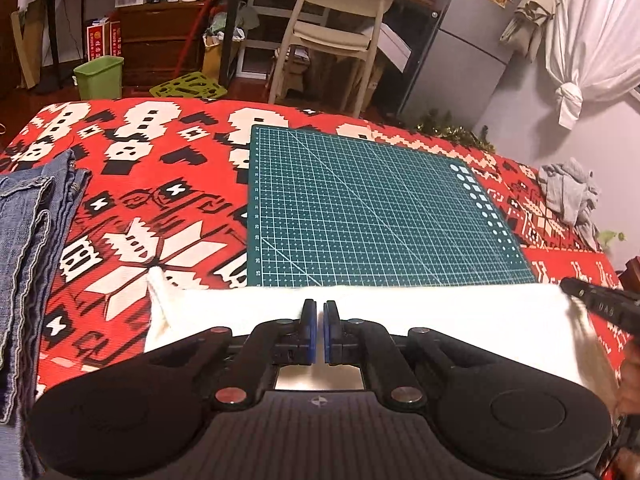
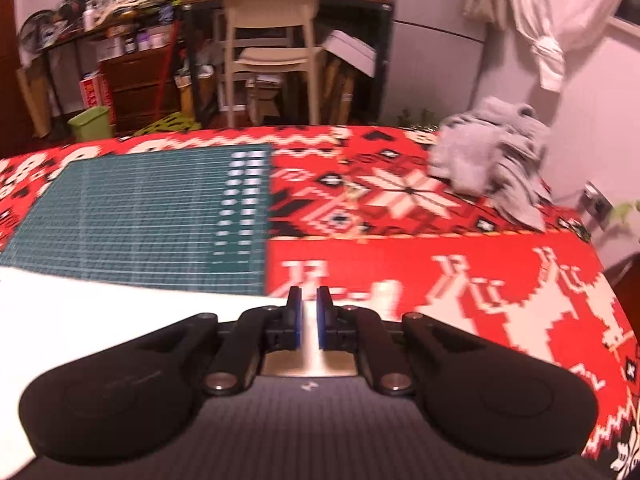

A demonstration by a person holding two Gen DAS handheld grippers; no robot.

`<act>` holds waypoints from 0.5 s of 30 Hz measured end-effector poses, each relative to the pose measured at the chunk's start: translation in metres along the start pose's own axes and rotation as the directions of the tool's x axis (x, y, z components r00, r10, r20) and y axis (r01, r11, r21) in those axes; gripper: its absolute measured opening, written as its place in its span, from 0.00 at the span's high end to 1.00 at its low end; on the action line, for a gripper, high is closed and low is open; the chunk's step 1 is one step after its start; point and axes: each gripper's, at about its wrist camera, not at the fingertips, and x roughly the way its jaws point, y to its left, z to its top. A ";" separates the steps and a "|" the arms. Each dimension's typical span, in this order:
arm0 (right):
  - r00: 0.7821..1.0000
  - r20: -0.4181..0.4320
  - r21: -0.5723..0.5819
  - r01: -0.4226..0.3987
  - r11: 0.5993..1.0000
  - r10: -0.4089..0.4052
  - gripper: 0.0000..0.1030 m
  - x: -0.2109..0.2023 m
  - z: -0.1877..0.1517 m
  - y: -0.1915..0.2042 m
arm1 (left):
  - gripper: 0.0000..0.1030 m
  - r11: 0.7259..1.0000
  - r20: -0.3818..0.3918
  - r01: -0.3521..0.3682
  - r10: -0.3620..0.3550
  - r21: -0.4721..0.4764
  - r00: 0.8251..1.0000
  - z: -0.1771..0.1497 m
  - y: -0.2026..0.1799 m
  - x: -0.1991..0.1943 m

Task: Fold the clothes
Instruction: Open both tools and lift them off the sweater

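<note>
A white garment (image 1: 440, 320) lies flat along the near edge of the table, over the front of the green cutting mat (image 1: 360, 208). My left gripper (image 1: 319, 307) sits low over its middle, jaws nearly closed with a thin gap, nothing visibly between them. My right gripper (image 2: 309, 296) is at the garment's right end (image 2: 120, 312), jaws narrowly apart with a pale strip between them; the view is blurred. It also shows in the left wrist view (image 1: 592, 300) at the cloth's right edge.
A red patterned cloth (image 1: 160, 200) covers the table. Folded blue jeans (image 1: 28, 240) lie at the left. A crumpled grey garment (image 2: 492, 156) lies at the far right, also in the left wrist view (image 1: 568, 192). A chair (image 1: 336, 28) stands beyond the table.
</note>
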 end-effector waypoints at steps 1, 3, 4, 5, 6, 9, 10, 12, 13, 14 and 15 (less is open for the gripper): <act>1.000 -0.002 0.003 0.013 1.000 -0.013 0.93 0.002 0.001 -0.004 | 0.95 1.000 -0.002 -0.004 0.004 0.003 1.000 0.000 0.000 -0.001; 1.000 -0.008 0.014 0.026 1.000 -0.026 0.93 0.003 0.003 -0.011 | 0.90 1.000 -0.005 -0.016 0.016 0.004 1.000 0.000 -0.005 -0.004; 1.000 -0.006 0.022 0.030 0.999 -0.030 0.93 0.000 0.003 -0.011 | 0.88 1.000 0.001 -0.026 0.026 0.017 1.000 0.000 -0.010 -0.007; 0.999 -0.002 0.030 0.036 0.999 -0.036 0.92 -0.004 0.004 -0.010 | 0.85 0.999 0.008 -0.036 0.036 0.031 0.999 -0.001 -0.015 -0.010; 0.999 0.006 0.030 0.036 0.999 -0.037 0.92 -0.009 0.004 -0.007 | 0.81 0.998 0.017 -0.036 0.035 0.046 0.999 -0.002 -0.021 -0.014; 0.998 0.052 -0.035 0.023 0.999 -0.021 0.84 -0.030 -0.002 0.015 | 0.77 0.998 0.021 -0.008 0.006 0.070 1.000 -0.006 -0.037 -0.024; 0.998 0.056 -0.054 0.012 0.998 -0.009 0.80 -0.035 -0.005 0.022 | 0.75 0.998 0.015 0.006 -0.007 0.070 1.000 -0.009 -0.041 -0.025; 0.998 0.056 -0.089 -0.014 0.996 0.019 0.79 -0.043 -0.012 0.037 | 0.74 0.996 -0.001 0.003 -0.003 0.092 1.000 -0.016 -0.051 -0.023; 0.998 0.056 -0.106 -0.027 0.994 0.033 0.79 -0.047 -0.016 0.045 | 0.74 0.995 -0.008 0.000 0.001 0.104 1.000 -0.020 -0.056 -0.022; 0.997 0.056 -0.123 -0.040 0.992 0.047 0.76 -0.051 -0.019 0.052 | 0.74 0.994 -0.012 -0.003 0.005 0.112 1.000 -0.023 -0.059 -0.021; 0.997 0.052 -0.138 -0.047 0.989 0.054 0.75 -0.053 -0.023 0.059 | 0.74 0.993 -0.016 -0.007 0.009 0.120 1.000 -0.026 -0.061 -0.020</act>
